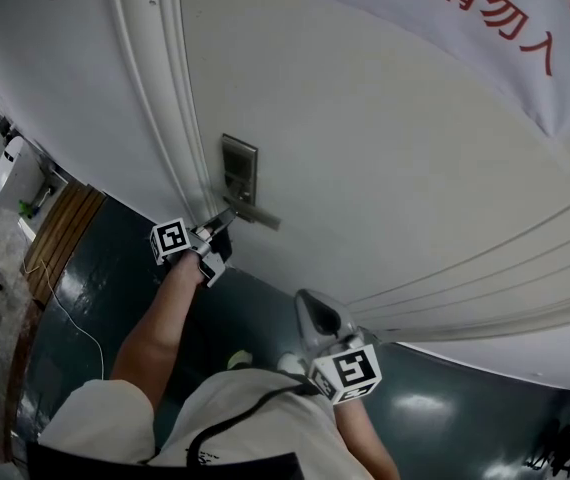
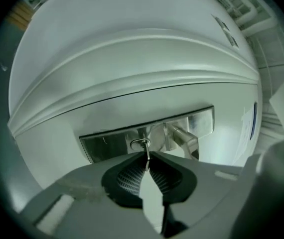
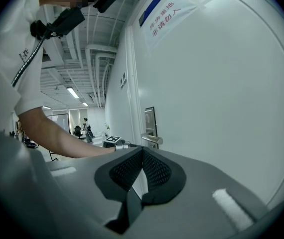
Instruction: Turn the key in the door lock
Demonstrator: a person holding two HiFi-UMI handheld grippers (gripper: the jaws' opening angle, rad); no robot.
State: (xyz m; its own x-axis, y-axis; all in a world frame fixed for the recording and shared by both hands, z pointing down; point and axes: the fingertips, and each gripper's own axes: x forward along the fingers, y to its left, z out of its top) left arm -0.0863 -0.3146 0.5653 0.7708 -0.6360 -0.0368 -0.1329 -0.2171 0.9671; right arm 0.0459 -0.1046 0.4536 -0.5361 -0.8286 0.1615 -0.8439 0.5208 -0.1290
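Black pads of the left claw (image 2: 147, 165) pinch the key (image 2: 146, 155), which sits in the lock plate (image 2: 107, 146) just beside the handle (image 2: 184, 137). The right claw (image 3: 142, 152) is clenched on nothing, well apart from that plate, facing the door (image 3: 221, 83).

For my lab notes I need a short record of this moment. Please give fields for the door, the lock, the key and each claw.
door: white, with a sign in red print
lock plate: metal, mounted on the door
lever handle: on the plate, next to the keyhole
key: inserted in the keyhole
left claw: shut on the key, right at the lock plate
right claw: shut, nothing in it, held apart from the lock
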